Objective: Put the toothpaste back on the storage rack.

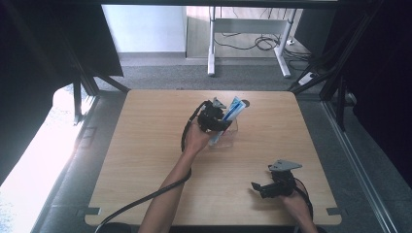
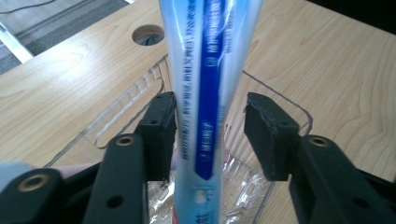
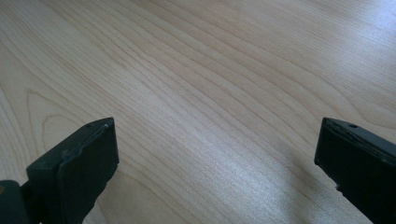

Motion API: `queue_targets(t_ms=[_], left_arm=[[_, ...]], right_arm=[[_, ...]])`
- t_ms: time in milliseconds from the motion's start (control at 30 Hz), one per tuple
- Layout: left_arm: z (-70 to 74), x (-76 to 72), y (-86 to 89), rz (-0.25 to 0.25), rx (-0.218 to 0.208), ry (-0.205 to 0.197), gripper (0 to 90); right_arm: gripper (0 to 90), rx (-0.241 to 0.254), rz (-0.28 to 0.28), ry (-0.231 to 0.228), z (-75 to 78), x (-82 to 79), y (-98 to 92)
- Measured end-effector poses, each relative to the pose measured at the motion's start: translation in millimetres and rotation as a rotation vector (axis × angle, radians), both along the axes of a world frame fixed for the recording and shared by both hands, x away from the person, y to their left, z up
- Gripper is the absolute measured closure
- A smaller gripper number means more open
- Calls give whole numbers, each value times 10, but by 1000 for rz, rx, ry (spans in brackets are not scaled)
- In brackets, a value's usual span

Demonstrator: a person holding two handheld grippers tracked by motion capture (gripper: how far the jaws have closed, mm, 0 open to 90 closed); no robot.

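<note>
A white and blue toothpaste tube (image 2: pixel 210 84) stands tilted in a clear plastic box (image 2: pixel 280 100) near the table's far middle. In the high view the tube (image 1: pixel 234 110) leans out of the clear box (image 1: pixel 227 140). My left gripper (image 2: pixel 212 112) is around the tube: the left pad (image 2: pixel 163 121) lies against it, while a gap separates the right pad (image 2: pixel 264 126) from it, so the jaws are open. From above, the left gripper (image 1: pixel 218 120) sits beside the tube. My right gripper (image 3: pixel 215 140) stands wide open over bare wood, low at the front right (image 1: pixel 256 187).
A round cable hole (image 2: pixel 148 35) pierces the wooden table (image 1: pixel 145 160) just behind the box. Beyond the far edge lie grey floor, a desk frame (image 1: pixel 212 48) and loose cables. Dark frame posts flank both sides of the table.
</note>
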State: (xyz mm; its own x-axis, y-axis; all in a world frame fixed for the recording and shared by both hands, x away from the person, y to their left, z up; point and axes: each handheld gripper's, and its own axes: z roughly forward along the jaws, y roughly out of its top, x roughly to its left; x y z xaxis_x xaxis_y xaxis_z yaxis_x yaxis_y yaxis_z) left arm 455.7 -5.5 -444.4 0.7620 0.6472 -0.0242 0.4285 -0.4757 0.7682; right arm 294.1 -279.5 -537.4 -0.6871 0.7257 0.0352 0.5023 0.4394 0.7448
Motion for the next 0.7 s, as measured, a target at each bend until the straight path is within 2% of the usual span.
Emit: queue_targets(t_ms=[100,467,700], left_arm=[[18,-13,6,-6,-16,-2,492],[63,-65,-3,-20,-3,-13,367],[140,-111,60,-35,-35,12,274]], right_arm=[[1,1,-1,0,1,-1,1],[2,1,-2,3,2,-5,1],[2,-2,1,1,1,-5,6]])
